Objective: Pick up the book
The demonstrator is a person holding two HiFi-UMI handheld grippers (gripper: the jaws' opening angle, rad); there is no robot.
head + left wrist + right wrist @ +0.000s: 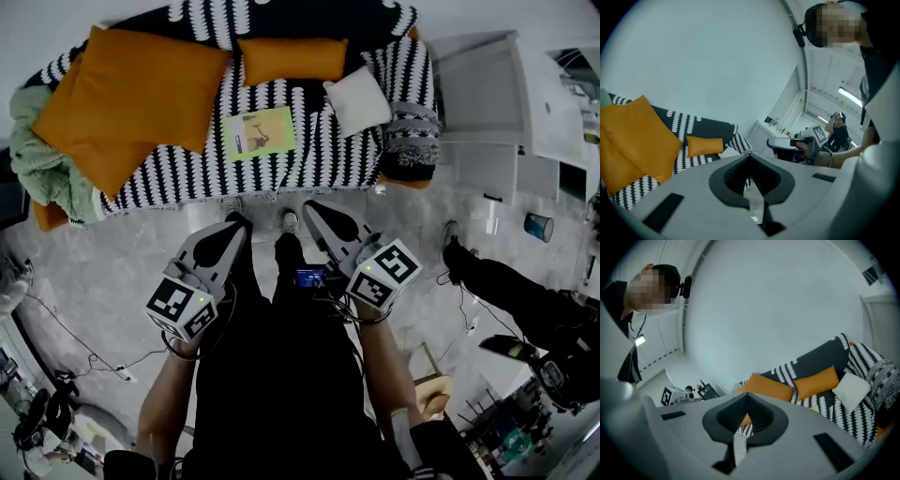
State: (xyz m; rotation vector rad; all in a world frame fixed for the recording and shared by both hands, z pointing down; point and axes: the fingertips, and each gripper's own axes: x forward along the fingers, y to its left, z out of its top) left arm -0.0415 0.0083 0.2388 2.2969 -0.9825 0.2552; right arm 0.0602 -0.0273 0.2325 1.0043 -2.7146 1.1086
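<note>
Claws closed and empty — left claw (236, 223) and right claw (312, 208) — point toward the sofa (328, 159), where the book (260, 133) lies flat on the striped seat, clear of the cushions (131, 94) — apparently easy to reach.

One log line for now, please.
thin green-yellow book: flat on black-and-white striped sofa, untouched | left gripper: shut, empty | right gripper: shut, empty

The book (260, 132) lies on the sofa (328, 161), large cushion (122, 94) left, small pillow (357, 101) right.
</note>
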